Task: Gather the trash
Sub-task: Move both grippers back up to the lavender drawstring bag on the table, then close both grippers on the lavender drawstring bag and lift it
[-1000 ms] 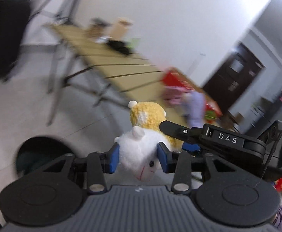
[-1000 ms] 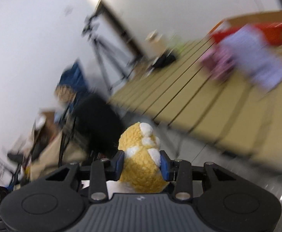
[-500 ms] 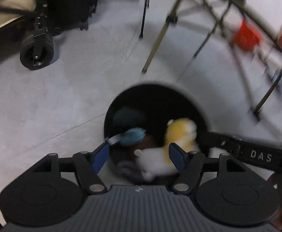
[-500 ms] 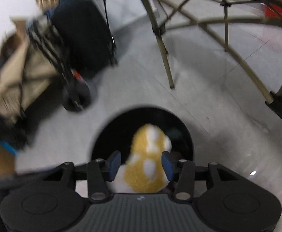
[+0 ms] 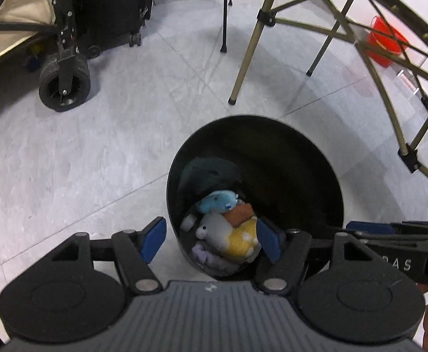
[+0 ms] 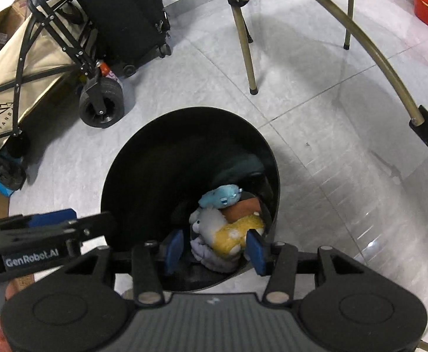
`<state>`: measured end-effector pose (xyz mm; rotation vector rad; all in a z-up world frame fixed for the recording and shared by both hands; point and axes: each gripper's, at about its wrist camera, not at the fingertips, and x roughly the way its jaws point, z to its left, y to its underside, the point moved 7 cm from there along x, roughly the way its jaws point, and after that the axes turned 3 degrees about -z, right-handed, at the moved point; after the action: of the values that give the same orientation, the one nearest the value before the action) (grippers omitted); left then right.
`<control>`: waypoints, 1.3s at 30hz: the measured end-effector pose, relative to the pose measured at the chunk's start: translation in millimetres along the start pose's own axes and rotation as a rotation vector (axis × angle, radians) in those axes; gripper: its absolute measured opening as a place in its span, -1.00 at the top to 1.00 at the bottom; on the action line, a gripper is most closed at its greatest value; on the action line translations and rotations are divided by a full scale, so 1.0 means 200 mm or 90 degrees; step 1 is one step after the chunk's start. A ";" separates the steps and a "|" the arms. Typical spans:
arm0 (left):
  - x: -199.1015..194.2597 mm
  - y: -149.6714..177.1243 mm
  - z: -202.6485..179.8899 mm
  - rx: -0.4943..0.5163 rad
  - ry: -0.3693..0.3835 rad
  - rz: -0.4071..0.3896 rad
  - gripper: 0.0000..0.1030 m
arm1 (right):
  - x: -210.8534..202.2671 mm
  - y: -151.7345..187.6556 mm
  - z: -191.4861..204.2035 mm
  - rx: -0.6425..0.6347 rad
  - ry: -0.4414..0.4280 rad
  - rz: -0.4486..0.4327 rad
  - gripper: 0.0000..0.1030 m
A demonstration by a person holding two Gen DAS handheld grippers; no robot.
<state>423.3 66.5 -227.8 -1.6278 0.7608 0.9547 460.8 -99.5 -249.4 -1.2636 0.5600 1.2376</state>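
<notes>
Both grippers, left gripper (image 5: 211,242) and right gripper (image 6: 215,248), are now wide open; the yellow-and-white plush toy (image 5: 231,236) has dropped into the black bin (image 5: 325,176), so that piece is collected.

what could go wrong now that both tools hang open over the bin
1. The left tool and right tool hang close side by side above the black bin; pulling away carelessly could knock them together.
2. A low tool could catch the rim and tip the bin.
3. The yellow and white plush tops the pile, so later trash may stack up.
</notes>
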 end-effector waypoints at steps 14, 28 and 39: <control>-0.83 -0.01 -0.27 0.055 0.096 -0.208 -0.48 | -0.98 0.07 0.05 -0.030 -0.012 -0.277 -0.06; -1.28 0.14 -1.20 0.241 0.358 -0.262 -0.57 | -1.93 0.63 -0.49 0.072 0.105 -0.511 -0.28; -0.81 -0.69 -2.14 0.406 0.280 -0.407 -0.49 | -1.68 0.04 -1.19 0.112 0.162 -0.432 -0.21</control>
<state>553.1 -312.8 33.2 -1.3628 0.6687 -0.1140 417.3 -444.5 -29.5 -1.3154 0.3593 0.4583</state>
